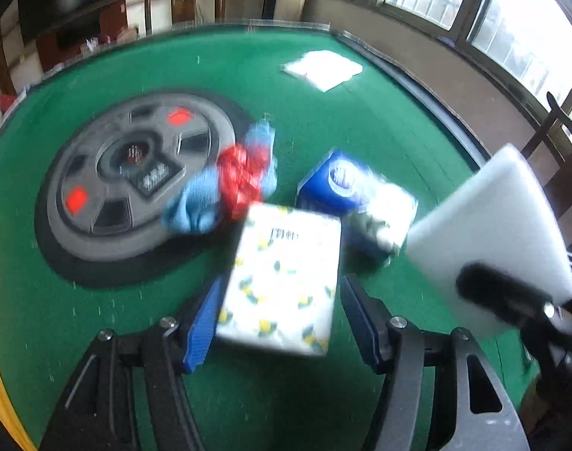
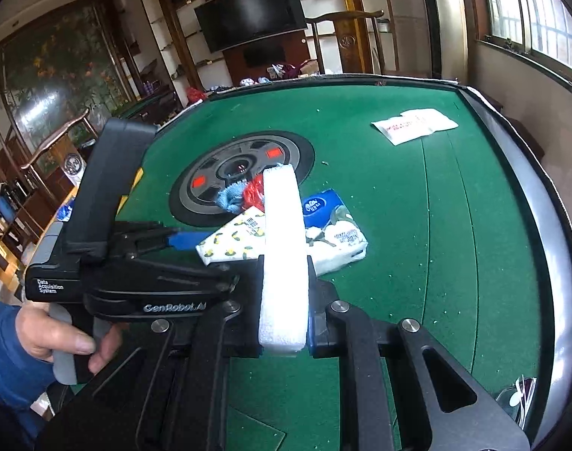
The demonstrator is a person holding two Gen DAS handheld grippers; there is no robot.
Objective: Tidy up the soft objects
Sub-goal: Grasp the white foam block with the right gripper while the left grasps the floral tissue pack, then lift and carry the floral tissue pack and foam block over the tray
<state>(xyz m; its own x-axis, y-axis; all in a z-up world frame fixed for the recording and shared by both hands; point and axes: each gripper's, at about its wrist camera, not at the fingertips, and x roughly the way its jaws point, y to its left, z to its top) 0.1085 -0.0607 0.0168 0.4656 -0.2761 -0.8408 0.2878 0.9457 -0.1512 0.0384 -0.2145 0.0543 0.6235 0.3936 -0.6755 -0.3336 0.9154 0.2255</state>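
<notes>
Left wrist view: left gripper (image 1: 280, 312) spread wide, lemon-print tissue pack (image 1: 282, 278) sits between the fingers, touching the left blue pad (image 1: 203, 323), clear of the right one; the blue tissue pack (image 1: 355, 195) is ahead-right of the tips, the blue cloth (image 1: 210, 195) with red mesh (image 1: 242, 176) ahead-left, all blurred, on the green felt table (image 1: 323, 120). Right wrist view: right gripper (image 2: 286, 297) clamped on a white foam block (image 2: 284, 255) that runs forward past the tips, over both tissue packs; white flat packet (image 2: 413, 126) far ahead-right.

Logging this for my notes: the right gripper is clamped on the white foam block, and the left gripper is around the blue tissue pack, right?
Partly. The left gripper straddles the lemon-print tissue pack, not the blue one, per the left wrist view. The right gripper does clamp the white foam block.
</notes>
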